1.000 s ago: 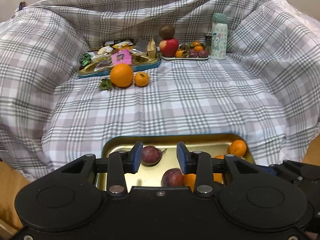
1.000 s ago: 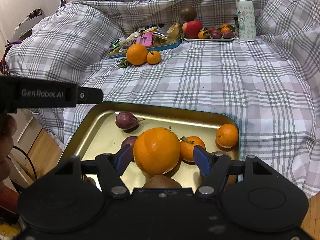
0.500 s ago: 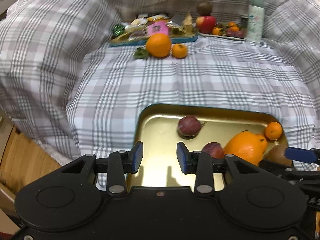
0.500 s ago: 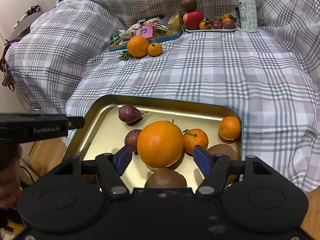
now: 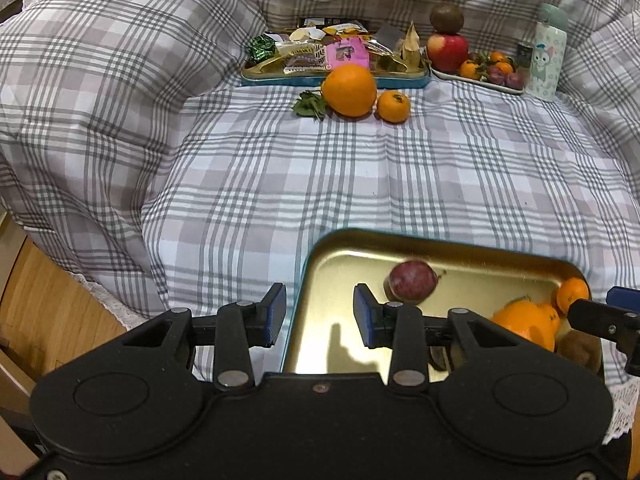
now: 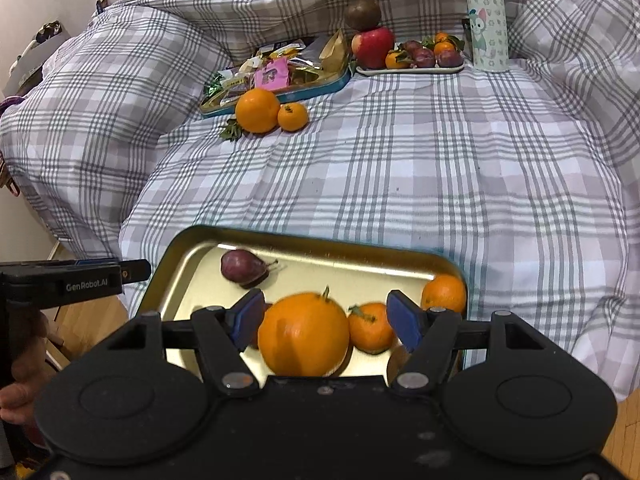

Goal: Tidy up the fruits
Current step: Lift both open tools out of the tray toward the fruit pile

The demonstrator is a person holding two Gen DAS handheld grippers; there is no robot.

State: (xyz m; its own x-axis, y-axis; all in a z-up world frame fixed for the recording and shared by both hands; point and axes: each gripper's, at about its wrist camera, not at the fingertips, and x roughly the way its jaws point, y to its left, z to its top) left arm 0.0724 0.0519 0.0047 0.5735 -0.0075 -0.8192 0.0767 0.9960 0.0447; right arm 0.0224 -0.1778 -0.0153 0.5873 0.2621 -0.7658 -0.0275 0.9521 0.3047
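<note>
1. The right gripper (image 6: 326, 318) is hanging over the near end of the gold tray (image 6: 320, 246), its jaws spread wide. The big orange (image 6: 303, 334) and a small mandarin (image 6: 370, 328) are showing between the blue pads, but I cannot see either pad pressing on the fruit, so it looks released rather than grasping.

2. The left gripper (image 5: 320, 314) is hovering at the tray's left edge, jaws parted and gripping nothing, with the rim (image 5: 298, 300) lying in the gap between the pads.

3. Further out in the tray, a purple fruit (image 6: 242, 266) is lying near the far left corner, another mandarin (image 6: 444, 294) is sitting against the right wall, and something brown, perhaps a kiwi (image 5: 580, 350), is tucked in the near right corner.

4. Well beyond, on the checked blanket (image 6: 440, 168), a second big orange (image 6: 257, 110) and a small mandarin (image 6: 293, 117) are resting loose beside some leaves, just in front of a tin of snacks (image 6: 280, 74).

5. At the back, a white plate (image 6: 412, 69) is holding an apple with a brown fruit on top, plus mandarins and plums, with a bottle (image 6: 486, 20) standing next to it.

6. My reading: the sorting is partway along. Several fruits are gathered in the tray, while the loose pair on the blanket seems left to collect.
</note>
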